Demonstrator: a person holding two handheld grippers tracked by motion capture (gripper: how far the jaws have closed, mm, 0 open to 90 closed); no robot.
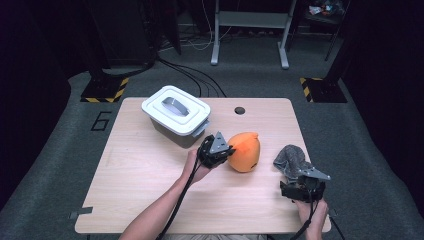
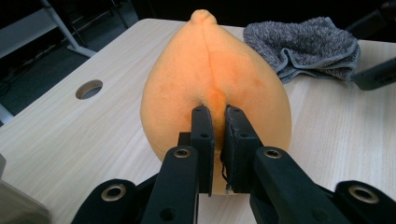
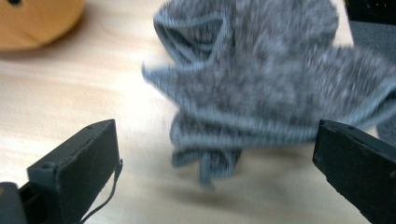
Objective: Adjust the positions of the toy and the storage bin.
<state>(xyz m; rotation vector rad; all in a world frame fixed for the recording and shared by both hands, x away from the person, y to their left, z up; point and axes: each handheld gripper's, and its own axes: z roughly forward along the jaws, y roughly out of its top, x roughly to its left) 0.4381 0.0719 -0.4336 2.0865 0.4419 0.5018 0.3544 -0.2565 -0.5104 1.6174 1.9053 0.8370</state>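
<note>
An orange plush fruit [image 1: 244,151] lies at the middle of the wooden table [image 1: 145,170]. My left gripper [image 1: 216,148] presses against its left side, and in the left gripper view the jaws are shut on a pinch of the orange plush fruit [image 2: 215,70], gripper [image 2: 217,116]. A crumpled grey towel [image 1: 292,160] lies to the right of the fruit. My right gripper [image 1: 301,187] sits just in front of it near the table's front edge. In the right gripper view the grey towel [image 3: 275,84] lies ahead of the wide open gripper [image 3: 219,154], apart from its jaws.
A grey bin with a white handled lid [image 1: 176,111] stands at the back left of the table. A round cable hole [image 1: 240,110] is in the tabletop at the back. Table legs [image 1: 250,30] and cables are on the floor beyond.
</note>
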